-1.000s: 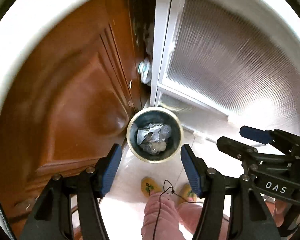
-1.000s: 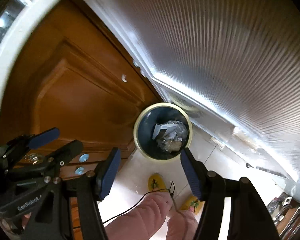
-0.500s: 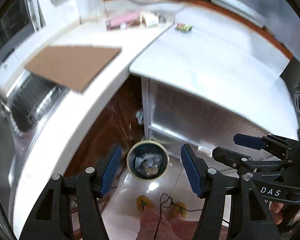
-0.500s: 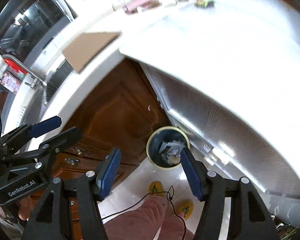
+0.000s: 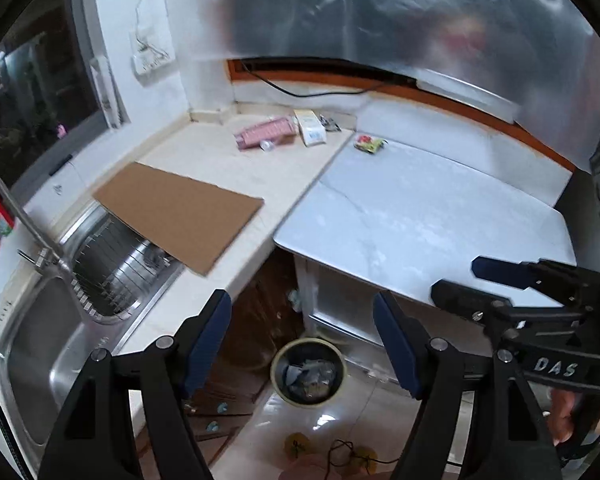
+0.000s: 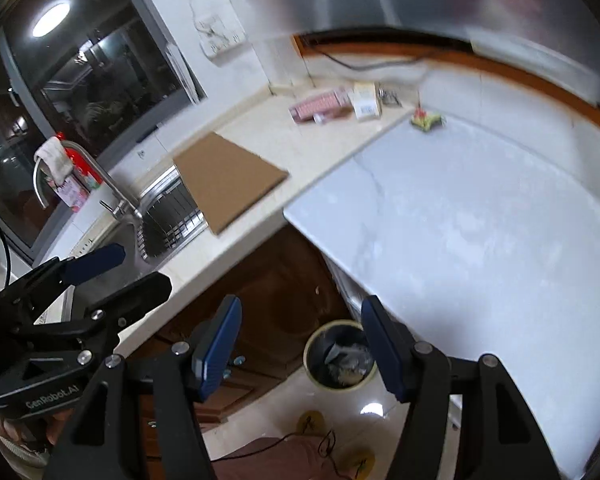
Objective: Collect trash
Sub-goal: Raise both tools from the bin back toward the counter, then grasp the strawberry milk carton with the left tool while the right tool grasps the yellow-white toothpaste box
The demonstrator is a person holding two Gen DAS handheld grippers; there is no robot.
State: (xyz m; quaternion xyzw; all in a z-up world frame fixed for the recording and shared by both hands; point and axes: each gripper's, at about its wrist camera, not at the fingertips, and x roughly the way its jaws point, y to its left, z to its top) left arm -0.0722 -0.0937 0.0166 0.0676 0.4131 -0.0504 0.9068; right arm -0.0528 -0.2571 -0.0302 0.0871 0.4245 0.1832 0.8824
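A round trash bin (image 5: 309, 371) with crumpled paper and wrappers inside stands on the floor below the counter; it also shows in the right wrist view (image 6: 340, 360). On the counter far ahead lie a pink packet (image 5: 265, 133), a white box (image 5: 310, 127) and a small green-red wrapper (image 5: 368, 143); the right wrist view shows the pink packet (image 6: 320, 105), the box (image 6: 366, 101) and the wrapper (image 6: 427, 120). My left gripper (image 5: 302, 340) is open and empty, high above the bin. My right gripper (image 6: 300, 344) is open and empty beside it.
A brown cardboard sheet (image 5: 176, 216) lies on the cream counter, overhanging a steel sink (image 5: 40, 320) with a dish rack and tap. A white marble-look table top (image 5: 420, 216) fills the right. Brown cabinet doors (image 6: 268, 280) stand under the counter. My slippered feet are on the glossy floor.
Both grippers have risen and tilted up from close over the bin. The counter, sink and table top have come into view and the bin looks smaller and lower.
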